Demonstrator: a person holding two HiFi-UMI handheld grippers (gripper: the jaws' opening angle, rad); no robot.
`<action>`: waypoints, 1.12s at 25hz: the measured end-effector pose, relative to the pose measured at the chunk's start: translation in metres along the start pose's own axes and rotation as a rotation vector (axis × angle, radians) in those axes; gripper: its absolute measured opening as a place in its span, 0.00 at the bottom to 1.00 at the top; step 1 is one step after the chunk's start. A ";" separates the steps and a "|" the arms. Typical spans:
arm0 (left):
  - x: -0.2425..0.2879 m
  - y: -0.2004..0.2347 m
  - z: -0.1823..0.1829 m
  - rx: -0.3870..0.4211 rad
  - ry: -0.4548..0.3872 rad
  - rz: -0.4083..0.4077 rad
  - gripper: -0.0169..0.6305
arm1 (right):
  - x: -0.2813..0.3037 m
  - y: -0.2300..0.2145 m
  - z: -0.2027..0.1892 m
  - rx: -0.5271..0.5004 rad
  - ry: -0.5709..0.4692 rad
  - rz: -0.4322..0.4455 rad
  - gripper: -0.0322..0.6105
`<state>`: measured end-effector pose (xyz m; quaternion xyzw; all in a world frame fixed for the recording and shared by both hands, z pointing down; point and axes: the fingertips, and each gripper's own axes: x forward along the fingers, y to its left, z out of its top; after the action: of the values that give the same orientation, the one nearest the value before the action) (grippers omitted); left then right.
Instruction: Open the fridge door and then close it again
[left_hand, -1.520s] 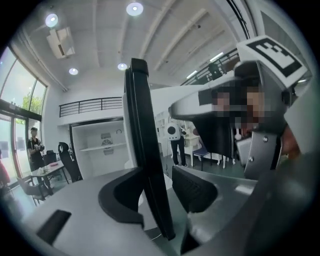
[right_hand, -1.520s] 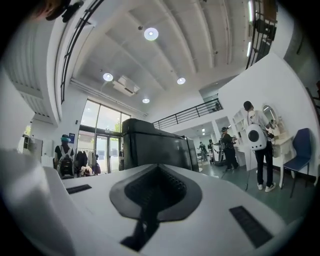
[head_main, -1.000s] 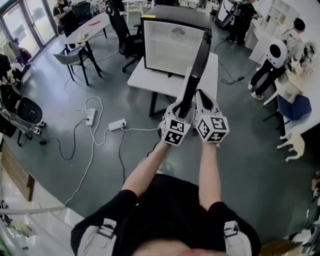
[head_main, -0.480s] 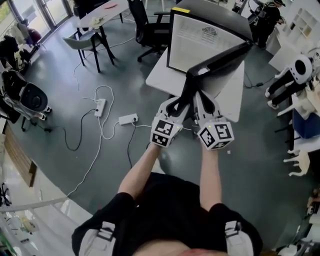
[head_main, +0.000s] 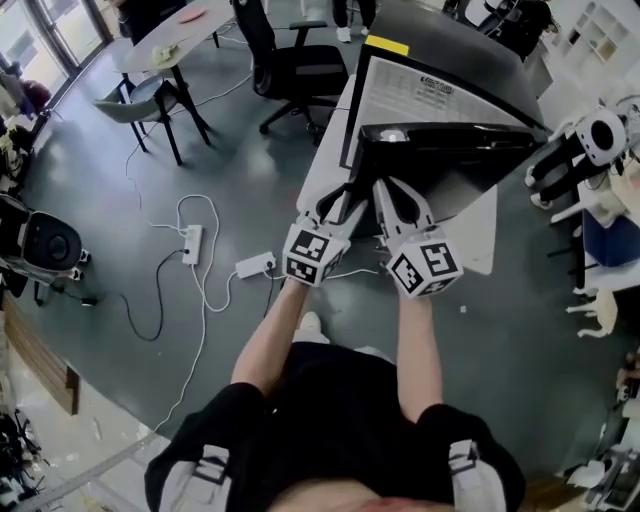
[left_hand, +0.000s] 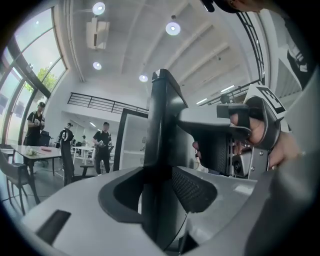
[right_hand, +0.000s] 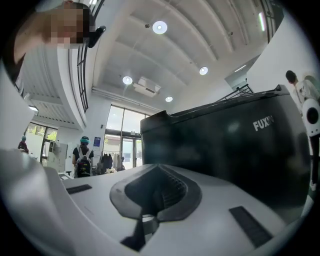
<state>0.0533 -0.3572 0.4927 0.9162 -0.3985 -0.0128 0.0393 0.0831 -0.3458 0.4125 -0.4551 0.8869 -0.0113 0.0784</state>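
A black fridge (head_main: 430, 95) stands on a white table (head_main: 480, 240), its pale inside partly showing. Its black door (head_main: 440, 150) is swung most of the way across the front. My left gripper (head_main: 345, 195) straddles the door's free edge (left_hand: 162, 150), which sits between both pads (left_hand: 192, 187); the jaws are opening. My right gripper (head_main: 395, 195) is shut and empty, just right of the left one against the door. In the right gripper view the shut jaws (right_hand: 155, 192) point at the door's dark outer face (right_hand: 225, 145).
A black office chair (head_main: 290, 60) stands left of the fridge table. Power strips (head_main: 255, 265) and cables lie on the floor at the left. Another table (head_main: 160, 40) with a grey chair (head_main: 150, 95) is at far left. A white robot (head_main: 590, 135) stands right.
The fridge door has swung from wide open, edge-on towards me, to nearly across the cabinet front. Both grippers travelled with it, staying at its free edge.
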 end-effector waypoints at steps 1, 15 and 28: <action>0.007 0.010 0.001 -0.002 -0.002 -0.014 0.27 | 0.010 -0.006 -0.002 -0.012 0.010 -0.014 0.04; 0.108 0.110 0.003 -0.001 0.098 -0.055 0.24 | 0.086 -0.113 -0.027 -0.042 0.084 -0.258 0.04; 0.127 0.114 0.021 -0.133 0.002 0.079 0.10 | 0.083 -0.152 -0.034 0.002 0.089 -0.309 0.04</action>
<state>0.0551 -0.5288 0.4824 0.8951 -0.4328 -0.0367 0.1010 0.1524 -0.5038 0.4494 -0.5850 0.8090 -0.0444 0.0370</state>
